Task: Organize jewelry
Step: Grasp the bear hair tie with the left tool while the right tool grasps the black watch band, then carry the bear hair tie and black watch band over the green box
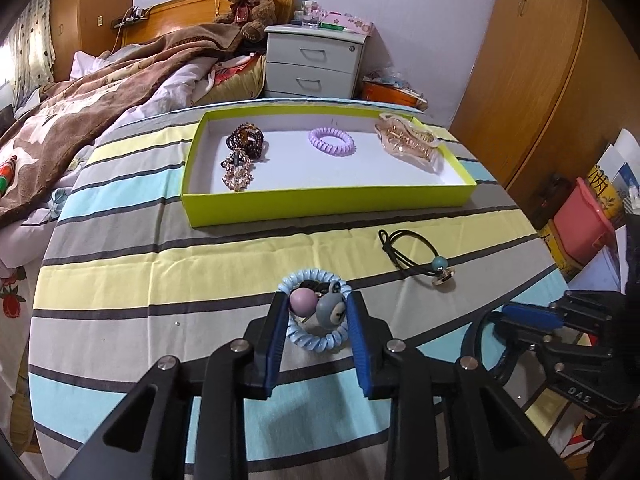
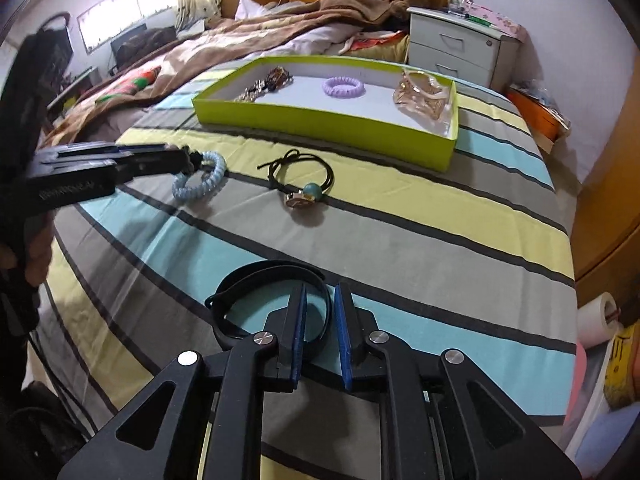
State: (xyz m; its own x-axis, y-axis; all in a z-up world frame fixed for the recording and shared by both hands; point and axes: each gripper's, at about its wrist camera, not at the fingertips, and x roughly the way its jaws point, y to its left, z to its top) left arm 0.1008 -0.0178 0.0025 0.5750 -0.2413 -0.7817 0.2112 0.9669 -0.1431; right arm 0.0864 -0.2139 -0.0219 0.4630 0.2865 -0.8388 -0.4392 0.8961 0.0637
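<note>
Two hand-held grippers are over the striped bed. The left hand-held gripper (image 1: pixel 318 312) squeezes the pale blue coil hair tie (image 1: pixel 314 336) and its bead charms. The right hand-held gripper (image 2: pixel 321 300) has its fingers a little apart around the black headband (image 2: pixel 240 280), near the bed's front edge.

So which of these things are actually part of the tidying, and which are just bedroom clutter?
Part of the job: green tray, purple coil tie, clear hair claw, beaded bracelets, blue coil tie, black elastic, black headband.

Just lying about: teddy bear, nightstand, brown blanket.
</note>
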